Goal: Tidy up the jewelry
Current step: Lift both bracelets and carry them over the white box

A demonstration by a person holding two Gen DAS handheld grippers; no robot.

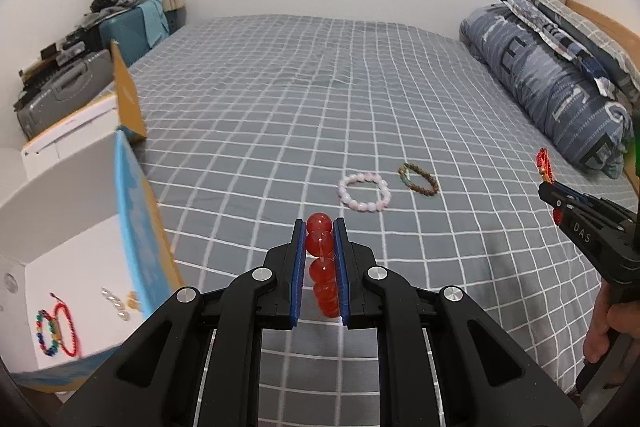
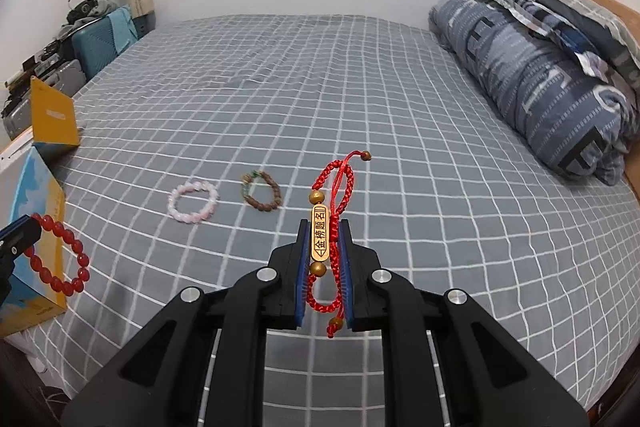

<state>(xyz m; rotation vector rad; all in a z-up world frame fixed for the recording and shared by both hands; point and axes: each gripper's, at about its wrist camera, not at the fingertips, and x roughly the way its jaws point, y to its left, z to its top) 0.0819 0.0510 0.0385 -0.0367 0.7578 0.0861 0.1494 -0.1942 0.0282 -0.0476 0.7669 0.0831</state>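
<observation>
My left gripper point(image 1: 320, 227) is shut on a red bead bracelet point(image 1: 320, 247), held above the bed; that bracelet also shows at the left of the right wrist view point(image 2: 60, 259). My right gripper point(image 2: 324, 227) is shut on a red braided cord bracelet with a gold plate point(image 2: 320, 239); it shows at the right of the left wrist view point(image 1: 543, 163). A pink bead bracelet point(image 1: 363, 191) point(image 2: 193, 202) and a brown bead bracelet point(image 1: 418, 179) point(image 2: 262, 190) lie on the grey checked sheet. An open white box point(image 1: 80, 227) at the left holds a multicoloured bracelet point(image 1: 46, 333), a red cord bracelet point(image 1: 68, 327) and pearl beads point(image 1: 116, 301).
The box has blue and yellow outer walls point(image 2: 36, 267) and a raised yellow flap point(image 1: 128, 95). A folded blue quilt point(image 1: 552, 83) and pillows lie along the bed's right side. Suitcases and clutter point(image 1: 68, 83) stand beyond the left edge of the bed.
</observation>
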